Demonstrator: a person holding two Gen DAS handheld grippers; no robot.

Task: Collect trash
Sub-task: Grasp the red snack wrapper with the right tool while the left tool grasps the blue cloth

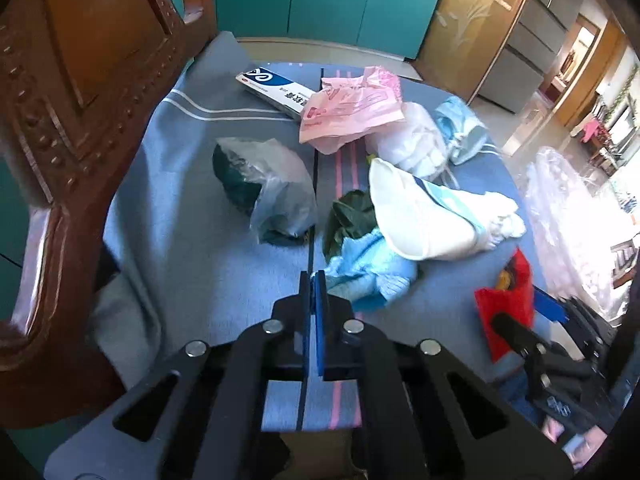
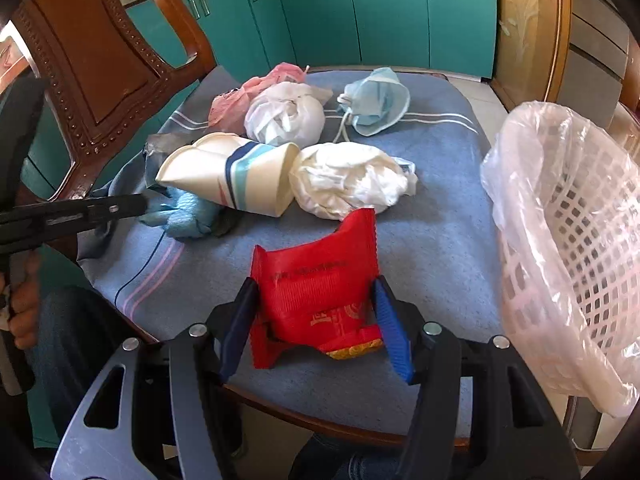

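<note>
Trash lies on a blue cloth (image 1: 192, 200) over a chair seat. A red snack wrapper (image 2: 316, 284) sits between my right gripper's (image 2: 314, 292) fingers, which close against its sides. My left gripper (image 1: 314, 280) is shut and empty, its tips at a crumpled light blue cloth (image 1: 368, 272). A crushed paper cup (image 1: 416, 216) lies just beyond, also in the right wrist view (image 2: 228, 172). A white basket (image 2: 580, 240) lined with a clear bag stands at the right of the seat.
A grey bag bundle (image 1: 272, 188), a pink bag (image 1: 352, 108), a medicine box (image 1: 272, 88), white bag bundles (image 2: 348, 180) and a blue face mask (image 2: 376, 100) lie on the cloth. The wooden chair back (image 1: 80, 100) rises at the left. Teal cabinets (image 2: 360, 12) stand behind.
</note>
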